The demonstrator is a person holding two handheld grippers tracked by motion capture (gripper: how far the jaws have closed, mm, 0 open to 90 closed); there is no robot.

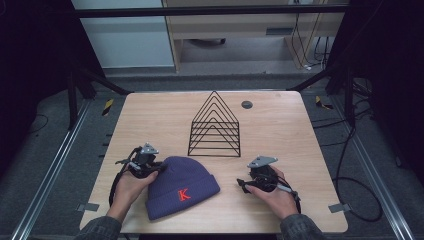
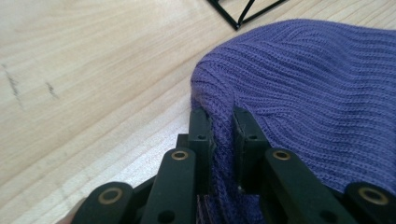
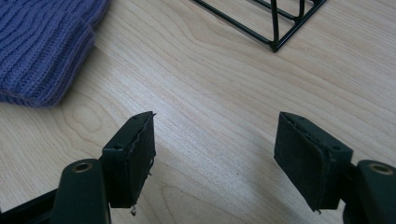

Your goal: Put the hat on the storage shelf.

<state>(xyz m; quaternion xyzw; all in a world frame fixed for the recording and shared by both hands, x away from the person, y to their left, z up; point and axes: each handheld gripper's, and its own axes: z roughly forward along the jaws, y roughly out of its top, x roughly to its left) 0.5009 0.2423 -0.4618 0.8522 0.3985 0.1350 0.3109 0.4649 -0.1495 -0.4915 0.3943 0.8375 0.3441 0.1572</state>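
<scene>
The beanie (image 1: 182,187) is a deep purple-blue knit with fine vertical ribbing (the ribs read clearly in the left gripper view), and it carries one red letter K (image 1: 184,194) on its folded cuff. The wire rack (image 1: 214,125) is plain black, its nested triangles making a striped outline. The worktop (image 1: 280,130) is pale wood with a flowing grain and a few dark scuff marks. A small round dark grey disc (image 1: 247,104) is set into it. Both the left gripper (image 1: 150,167) and the right gripper (image 1: 245,184) are black, each topped by a light grey plate, with brass-coloured rivets on the arms.
</scene>
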